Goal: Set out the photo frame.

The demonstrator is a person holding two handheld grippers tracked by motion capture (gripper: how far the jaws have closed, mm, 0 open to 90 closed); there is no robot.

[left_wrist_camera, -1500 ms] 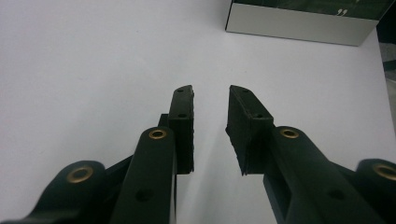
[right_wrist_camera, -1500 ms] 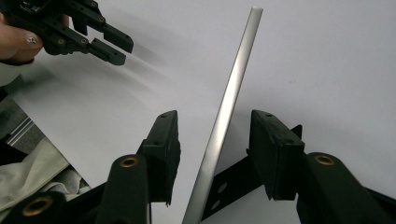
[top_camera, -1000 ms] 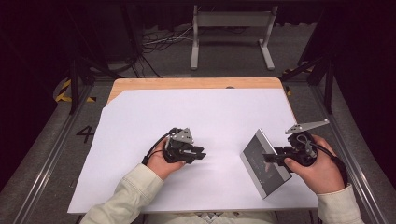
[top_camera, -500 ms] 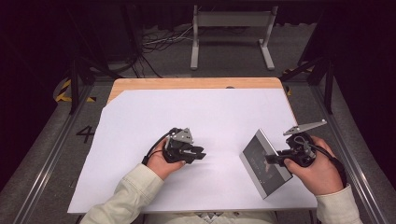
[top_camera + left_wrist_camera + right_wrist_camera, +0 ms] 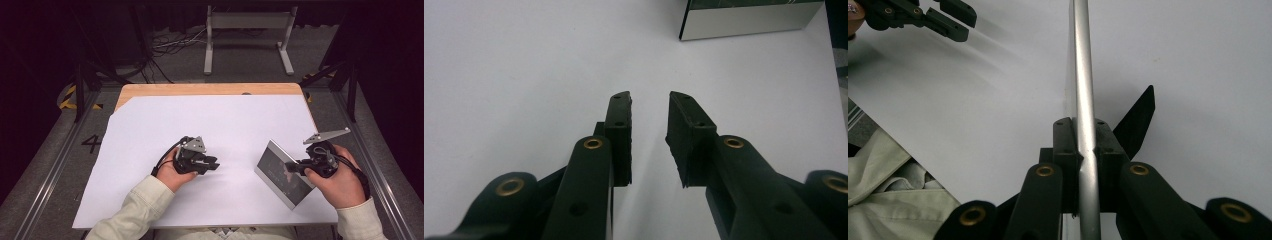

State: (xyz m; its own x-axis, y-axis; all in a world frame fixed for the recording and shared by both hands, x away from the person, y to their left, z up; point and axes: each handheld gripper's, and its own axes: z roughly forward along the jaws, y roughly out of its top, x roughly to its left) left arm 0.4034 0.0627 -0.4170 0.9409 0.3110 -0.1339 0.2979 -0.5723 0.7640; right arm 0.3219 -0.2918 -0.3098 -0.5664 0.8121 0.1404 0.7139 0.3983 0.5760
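- Picture frame (image 5: 284, 172): flat silver-edged panel with a dark glossy face, propped on edge and tilted, at about 4 o'clock on the tabletop (image 5: 210, 90), near its right edge. What is on the dark face is too dim to make out.
- Right hand-held gripper (image 5: 296, 167): jaws have just been closing and now pinch the frame's silver edge (image 5: 1083, 100); in the right gripper view the pads sit tight on both sides of the rail. The rail is cut off at the top of that view and its lower end is hidden behind the jaws.
- A black pointed piece (image 5: 1138, 120) sticks out at 2 o'clock from the right jaws, probably the frame's back stand; hard to tell.
- Right hand (image 5: 337, 180) wraps the gripper body; grey three-cornered plate (image 5: 327, 135) stands out above it.
- Left hand-held gripper (image 5: 212, 166): jaws partly spread, nothing between them, low over the sheet at about 7 o'clock, well apart from the frame. Left hand (image 5: 172, 172) is half hidden under it.
- In the left gripper view the frame's corner (image 5: 749, 17) is cut off at 1 o'clock.
- Surface: white paper sheet (image 5: 210, 125) covers nearly all of the wooden tabletop; a strip of wood shows at 12 o'clock.
- Room: dark, black backdrop; grey metal stand (image 5: 248, 30) and loose cables (image 5: 172, 45) on the floor beyond; a "4" marked on the floor (image 5: 91, 143) at 9 o'clock. Pale sleeves (image 5: 135, 210) cut off at the bottom.
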